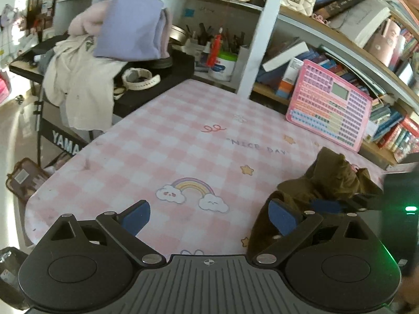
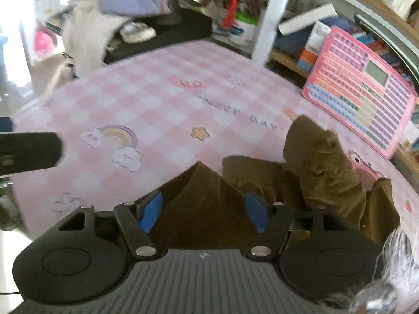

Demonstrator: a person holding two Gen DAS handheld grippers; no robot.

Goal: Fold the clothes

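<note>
An olive-brown garment point(image 2: 322, 162) lies crumpled on the right side of the pink checked table cover point(image 2: 146, 83). My right gripper point(image 2: 203, 214) is open right over it. A peaked fold of the cloth rises between its blue pads point(image 2: 152, 213), and I see no pinch on it. In the left wrist view the same garment point(image 1: 332, 175) sits just past the right finger. My left gripper point(image 1: 209, 216) is open wide over bare table near the rainbow print, with nothing between its fingers. The right tool's black body point(image 1: 398, 198) shows at that view's right edge.
A pink toy keyboard board point(image 1: 330, 110) leans against bookshelves at the back right. A lilac folded garment point(image 1: 131, 26) and cream clothes point(image 1: 78, 86) are piled on a black stand at the back left. A fuzzy sleeve point(image 2: 392, 267) shows at the lower right.
</note>
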